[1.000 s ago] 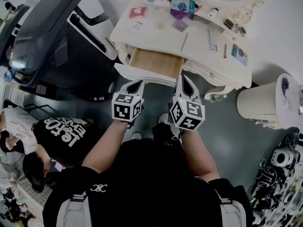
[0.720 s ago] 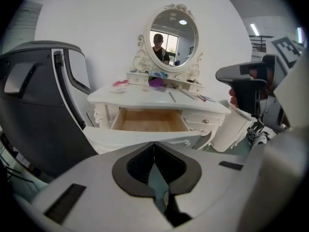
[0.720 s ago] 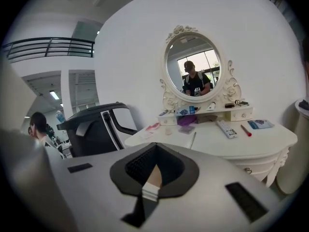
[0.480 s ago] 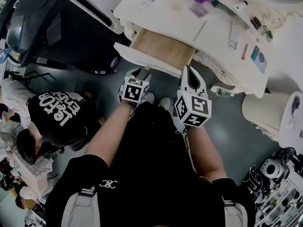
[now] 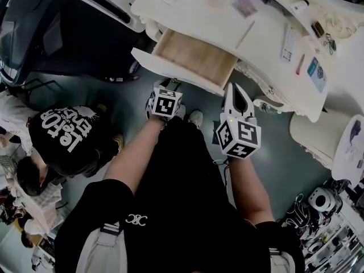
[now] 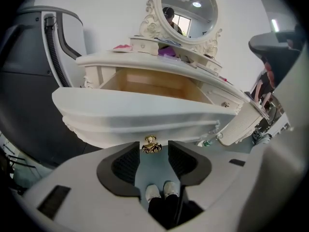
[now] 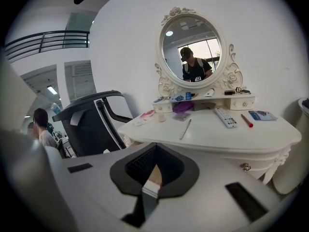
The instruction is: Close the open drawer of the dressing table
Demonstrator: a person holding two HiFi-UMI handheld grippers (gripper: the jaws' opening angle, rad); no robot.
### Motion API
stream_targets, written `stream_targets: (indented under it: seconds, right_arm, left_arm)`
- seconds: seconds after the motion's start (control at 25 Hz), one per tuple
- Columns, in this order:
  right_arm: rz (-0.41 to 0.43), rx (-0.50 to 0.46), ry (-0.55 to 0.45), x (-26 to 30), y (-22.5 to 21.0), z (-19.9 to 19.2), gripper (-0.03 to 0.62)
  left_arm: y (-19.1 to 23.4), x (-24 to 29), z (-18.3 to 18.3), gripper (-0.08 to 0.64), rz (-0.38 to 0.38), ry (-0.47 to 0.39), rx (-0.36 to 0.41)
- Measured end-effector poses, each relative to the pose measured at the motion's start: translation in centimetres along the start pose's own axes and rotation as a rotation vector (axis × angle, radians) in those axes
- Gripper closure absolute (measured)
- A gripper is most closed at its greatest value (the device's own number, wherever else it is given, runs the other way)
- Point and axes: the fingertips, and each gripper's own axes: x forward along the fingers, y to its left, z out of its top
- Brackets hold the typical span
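One open drawer (image 5: 190,58) juts from the surface (image 5: 210,16) at 12 o'clock — probably stiff, light, free-sliding; push beside its knob (image 6: 151,145). Your left tool (image 6: 153,152) gapes, knob at its mouth untouched; your right tool (image 7: 154,164) is pinched together.

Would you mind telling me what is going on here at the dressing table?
A person stands at the white dressing table with a gripper in each hand. Its drawer is pulled out and not yet pushed in. The left gripper is open and lined up on the drawer's gold knob, which sits at the jaw tips with the pads clear of it. The right gripper is shut and empty, near the drawer's right corner.
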Motion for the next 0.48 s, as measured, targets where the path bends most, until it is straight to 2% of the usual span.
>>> stream_targets:
  seconds: [0.12,0.2,0.48]
  right_arm:
    - [0.001,0.004,0.016,0.2,-0.3,-0.4,0.583]
    - [-0.001,0.009,0.024,0.2,-0.5,-0.7,0.583]
    - [-0.033,0.03,0.024,0.2,-1.8,-0.6,0.583]
  left_arm:
    - [0.6,0.3,0.1,0.388,0.048,0.027,0.0]
    - [0.6,0.5,0.2,0.421,0.05,0.039,0.006]
    - [0.7,1.7,1.8,0.423,0.047,0.037,-0.001]
